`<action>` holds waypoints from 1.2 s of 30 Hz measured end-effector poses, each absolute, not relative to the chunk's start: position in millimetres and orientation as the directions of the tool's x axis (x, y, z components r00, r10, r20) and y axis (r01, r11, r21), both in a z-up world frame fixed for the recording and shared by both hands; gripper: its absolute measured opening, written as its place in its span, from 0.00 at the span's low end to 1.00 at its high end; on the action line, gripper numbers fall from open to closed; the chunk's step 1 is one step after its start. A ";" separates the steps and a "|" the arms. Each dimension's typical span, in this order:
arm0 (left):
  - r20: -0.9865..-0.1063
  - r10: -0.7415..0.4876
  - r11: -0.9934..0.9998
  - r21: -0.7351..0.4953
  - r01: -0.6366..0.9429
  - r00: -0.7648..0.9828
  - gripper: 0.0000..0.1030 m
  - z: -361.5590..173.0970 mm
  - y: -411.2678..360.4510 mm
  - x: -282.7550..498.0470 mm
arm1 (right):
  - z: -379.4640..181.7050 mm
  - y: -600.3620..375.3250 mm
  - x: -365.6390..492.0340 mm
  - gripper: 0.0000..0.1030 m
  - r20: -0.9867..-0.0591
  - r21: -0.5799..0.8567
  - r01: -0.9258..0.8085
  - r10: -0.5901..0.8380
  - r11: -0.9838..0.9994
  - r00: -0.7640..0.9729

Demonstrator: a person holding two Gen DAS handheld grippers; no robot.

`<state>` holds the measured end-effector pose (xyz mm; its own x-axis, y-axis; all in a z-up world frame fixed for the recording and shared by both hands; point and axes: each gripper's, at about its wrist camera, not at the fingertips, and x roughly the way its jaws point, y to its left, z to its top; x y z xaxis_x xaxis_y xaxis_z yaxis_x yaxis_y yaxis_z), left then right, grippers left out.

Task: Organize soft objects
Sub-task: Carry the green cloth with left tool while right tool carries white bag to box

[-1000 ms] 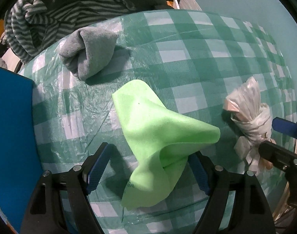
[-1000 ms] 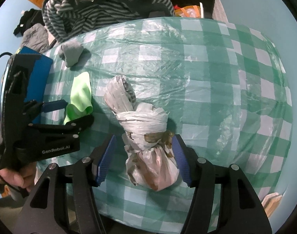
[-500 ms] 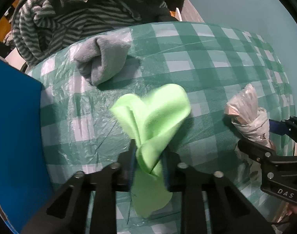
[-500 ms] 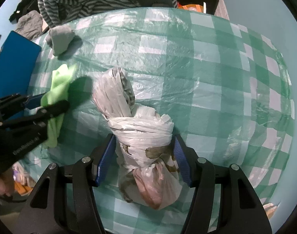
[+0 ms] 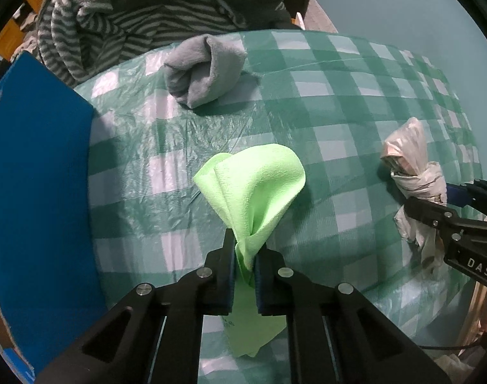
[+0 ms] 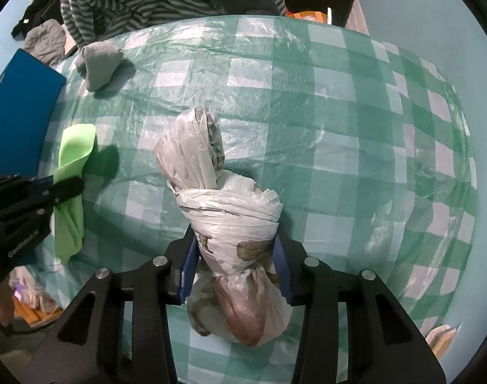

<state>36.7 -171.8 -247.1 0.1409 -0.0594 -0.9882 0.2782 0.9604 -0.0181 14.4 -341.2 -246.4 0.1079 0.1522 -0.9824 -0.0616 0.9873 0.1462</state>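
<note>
Green microfibre cloth (image 5: 259,185) fills the middle of the left wrist view, pinched in the left gripper (image 5: 245,265), whose jaws are fully closed on a gathered fold of it. The loose upper part fans out above the fingers and a tail hangs below them over the checked tablecloth (image 5: 339,102). Gripping the bunched middle rather than an edge probably keeps the thin fabric from slipping out. Farther back a rolled grey sock (image 5: 205,70) lies on the table near a heap of striped clothing (image 5: 115,22), well apart from the cloth. A blue box (image 5: 38,176) stands along the left edge, perhaps where soft things are meant to go. At the right, a knotted plastic bag (image 5: 413,172) sits between the fingers of the other tool.

From the right wrist view, the right gripper (image 6: 235,265) straddles that bag (image 6: 230,217) around its wrapped waist, just above the knot. Its jaws are closing, with the blue pads (image 6: 189,265) already against the crinkled plastic on both sides. The waist is the firmest, narrowest part, so it seems a sensible place to take hold. The bag rests on the tablecloth (image 6: 355,128). To the left, the cloth (image 6: 72,172) hangs from the left tool, and the sock (image 6: 99,64) lies beyond it near the box (image 6: 22,112).
</note>
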 end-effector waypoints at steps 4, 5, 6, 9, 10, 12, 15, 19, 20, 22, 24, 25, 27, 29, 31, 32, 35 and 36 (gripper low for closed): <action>-0.983 -0.076 0.954 -0.023 0.300 0.167 0.09 -231.2 -165.7 27.6 | -234.1 -337.2 5.9 0.39 -0.978 0.156 -0.073 0.164 0.985 0.128; -0.981 -0.081 0.953 -0.025 0.301 0.175 0.09 -227.1 -164.1 27.5 | -229.6 -336.5 4.2 0.39 -0.976 0.159 -0.075 0.168 0.984 0.136; -0.978 -0.090 0.953 -0.030 0.300 0.187 0.09 -221.2 -161.5 25.8 | -225.9 -336.5 3.1 0.39 -0.975 0.163 -0.076 0.172 0.984 0.142; -0.970 -0.110 0.953 -0.040 0.301 0.219 0.09 -205.1 -153.7 21.3 | -210.0 -335.1 -0.7 0.39 -0.968 0.176 -0.075 0.186 0.982 0.167; -0.966 -0.116 0.953 -0.043 0.300 0.231 0.09 -198.6 -150.4 19.8 | -205.6 -334.7 -1.0 0.39 -0.966 0.180 -0.073 0.190 0.981 0.174; -0.960 -0.123 0.953 -0.044 0.299 0.251 0.09 -186.6 -147.5 12.1 | -195.7 -332.4 -0.7 0.39 -0.962 0.186 -0.072 0.196 0.980 0.187; -0.952 -0.125 0.954 -0.038 0.297 0.280 0.09 -173.6 -137.5 10.1 | -180.0 -330.3 1.3 0.39 -0.956 0.194 -0.072 0.205 0.978 0.210; -0.942 -0.127 0.958 -0.035 0.286 0.312 0.09 -159.2 -123.1 6.0 | -162.0 -323.3 -0.5 0.39 -0.949 0.195 -0.080 0.209 0.978 0.235; -0.939 -0.126 0.959 -0.034 0.281 0.318 0.09 -155.0 -119.8 4.2 | -156.5 -321.6 -0.8 0.39 -0.948 0.194 -0.083 0.208 0.978 0.242; -0.936 -0.130 0.962 -0.039 0.270 0.328 0.09 -147.4 -112.6 1.3 | -150.6 -317.8 -1.3 0.39 -0.945 0.195 -0.089 0.211 0.977 0.250; -0.933 -0.133 0.967 -0.047 0.252 0.335 0.09 -141.2 -104.6 0.1 | -143.8 -314.4 -1.7 0.39 -0.942 0.197 -0.093 0.215 0.976 0.258; -0.931 -0.136 0.968 -0.053 0.244 0.338 0.09 -138.3 -101.0 -1.0 | -140.6 -312.7 -1.9 0.39 -0.941 0.198 -0.096 0.217 0.975 0.260; -0.928 -0.139 0.972 -0.061 0.226 0.346 0.09 -130.9 -94.2 -3.1 | -134.4 -309.7 -3.5 0.39 -0.940 0.199 -0.098 0.219 0.975 0.264; -0.924 -0.145 0.975 -0.073 0.209 0.355 0.09 -123.2 -89.0 -6.9 | -128.0 -305.6 -4.9 0.39 -0.939 0.199 -0.103 0.219 0.975 0.265; -0.918 -0.153 0.977 -0.086 0.192 0.365 0.09 -115.8 -83.1 -8.5 | -123.1 -301.0 -5.3 0.39 -0.937 0.200 -0.109 0.223 0.974 0.268; -0.916 -0.155 0.978 -0.089 0.188 0.371 0.09 -113.4 -80.9 -9.1 | -120.2 -299.0 -5.7 0.39 -0.936 0.202 -0.112 0.226 0.973 0.270; -0.908 -0.152 0.981 -0.089 0.175 0.391 0.09 -104.8 -73.2 -11.7 | -112.3 -294.2 -6.8 0.39 -0.932 0.208 -0.121 0.235 0.971 0.277; -0.906 -0.148 0.982 -0.086 0.170 0.396 0.09 -102.6 -70.1 -12.6 | -109.5 -292.3 -7.2 0.39 -0.931 0.209 -0.123 0.236 0.970 0.279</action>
